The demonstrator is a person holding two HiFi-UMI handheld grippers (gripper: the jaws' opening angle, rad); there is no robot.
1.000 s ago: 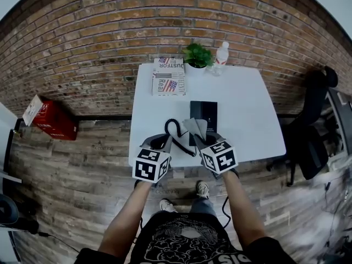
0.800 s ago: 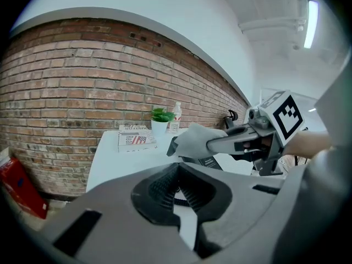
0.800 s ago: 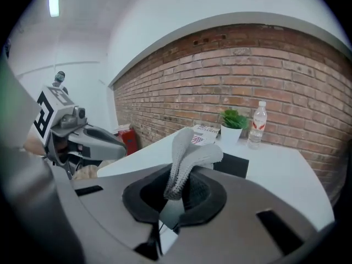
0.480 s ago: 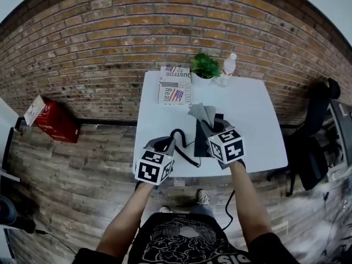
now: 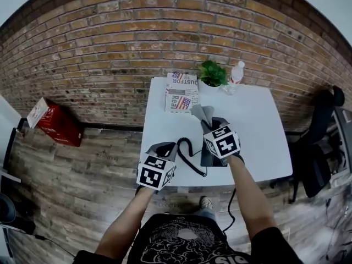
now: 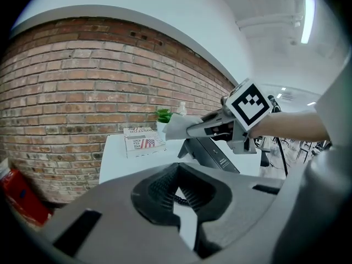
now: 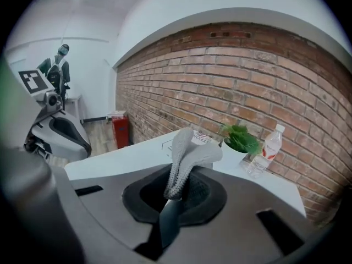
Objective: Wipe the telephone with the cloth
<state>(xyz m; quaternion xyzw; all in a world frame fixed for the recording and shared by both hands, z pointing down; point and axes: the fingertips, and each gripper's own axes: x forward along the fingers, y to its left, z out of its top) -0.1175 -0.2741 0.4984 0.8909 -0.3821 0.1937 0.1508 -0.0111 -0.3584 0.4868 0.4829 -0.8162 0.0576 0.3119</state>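
Now, from left to right: the left gripper (image 6: 177,190) hangs over the near-left corner of the white table (image 5: 165,117). Its jaws are drawn together with nothing between them, and only the table top and a few coils show through the slit. Just to its right the black coiled cord (image 5: 186,149) loops across the table toward the telephone (image 6: 212,154), a black, slant-faced set lying near the table's middle. The right gripper (image 7: 176,188) is poised directly above the set, jaws pinched on the grey cloth (image 7: 184,147), which stands out past the tips as a short folded tuft. Whether the cloth already touches the set cannot be told.

The step in hand appears to be bringing the cloth down for the wipe. Only a small flap projects, so the gripper would best be tilted until the fabric, not the hard jaw tips, meets the sloped face. Strokes should be light and run along that face. A set this size will probably slide on the smooth top, so the idle left gripper could brace its near edge, clear of the cord. The plant (image 5: 213,73) and bottle (image 5: 235,75) stand well behind.
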